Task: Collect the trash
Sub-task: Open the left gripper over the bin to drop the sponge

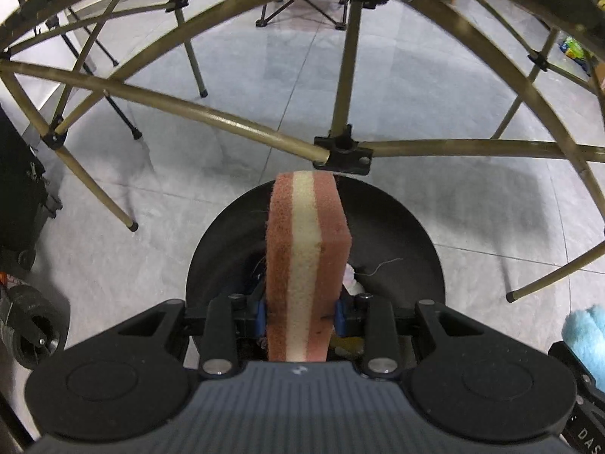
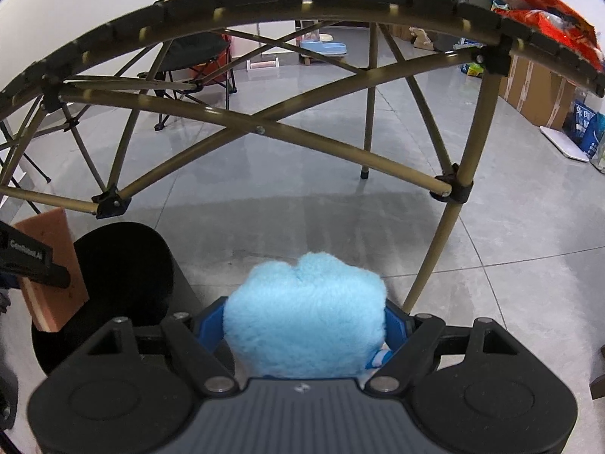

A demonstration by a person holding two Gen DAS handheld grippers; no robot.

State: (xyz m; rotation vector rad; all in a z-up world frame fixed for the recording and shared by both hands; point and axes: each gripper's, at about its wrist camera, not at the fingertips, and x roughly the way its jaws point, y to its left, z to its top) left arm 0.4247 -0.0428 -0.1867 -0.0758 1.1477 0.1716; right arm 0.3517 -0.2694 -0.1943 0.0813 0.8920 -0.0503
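Pink-and-cream sponge (image 1: 308, 265) is clamped on edge in the left gripper (image 1: 301, 312), blue pads tight on both sides, hanging right over the open black bin (image 1: 397, 234) on the grey tile floor (image 1: 189, 174). The right gripper (image 2: 302, 325) stands wide but is squeezing a fluffy blue plush (image 2: 304, 314), just beside the bin. Only readable writing is "DAS" on a black part at the left view's lower right corner; the white label on the left gripper's finger is too blurry.

The right hand-held gripper (image 2: 304, 325) clasps a fluffy blue plush (image 2: 304, 314) beside a black bin (image 2: 124, 265).
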